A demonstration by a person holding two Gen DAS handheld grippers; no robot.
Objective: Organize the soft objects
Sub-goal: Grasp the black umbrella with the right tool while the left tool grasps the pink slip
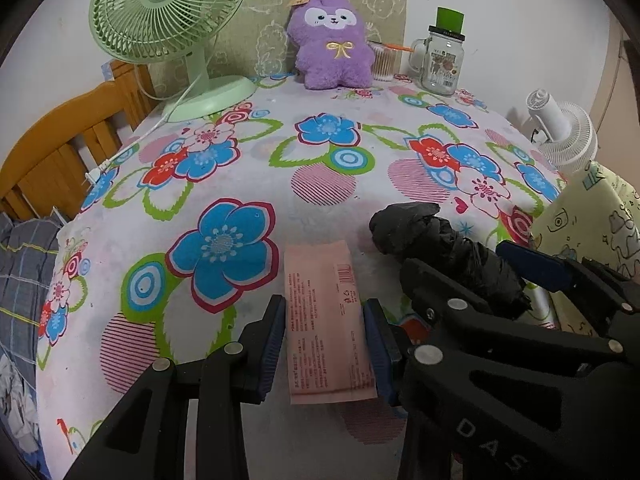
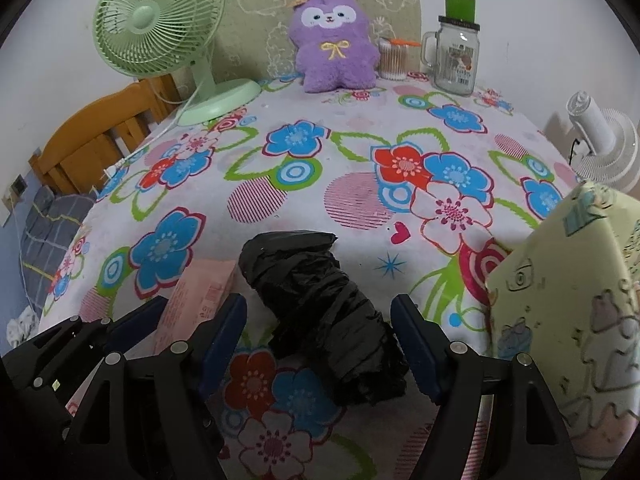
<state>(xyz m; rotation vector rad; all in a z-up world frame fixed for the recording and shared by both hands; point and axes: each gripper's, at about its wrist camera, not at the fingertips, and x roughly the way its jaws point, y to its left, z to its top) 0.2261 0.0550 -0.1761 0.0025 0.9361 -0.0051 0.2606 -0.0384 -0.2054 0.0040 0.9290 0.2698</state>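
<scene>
A pink tissue pack point(image 1: 324, 320) lies flat on the flowered tablecloth point(image 1: 248, 168). My left gripper point(image 1: 326, 350) straddles it, its blue pads against or very near the pack's long sides. A black plastic-bag roll point(image 2: 320, 320) lies to the right of the pack. My right gripper point(image 2: 318, 346) is open around the roll, with gaps on both sides. The roll point(image 1: 440, 256) and the right gripper point(image 1: 460, 268) also show in the left wrist view. The pack point(image 2: 196, 300) and the left gripper point(image 2: 188, 320) show at the left of the right wrist view. A purple plush toy point(image 1: 332, 42) sits upright at the far edge.
A green desk fan point(image 1: 168, 24) stands far left, its cord trailing off the table's left edge. A glass jar mug point(image 1: 442, 58) and a cup of cotton swabs point(image 1: 384, 62) stand far right. A yellow patterned box point(image 2: 568, 312) is close on the right. A white fan point(image 1: 560, 132) is beyond it.
</scene>
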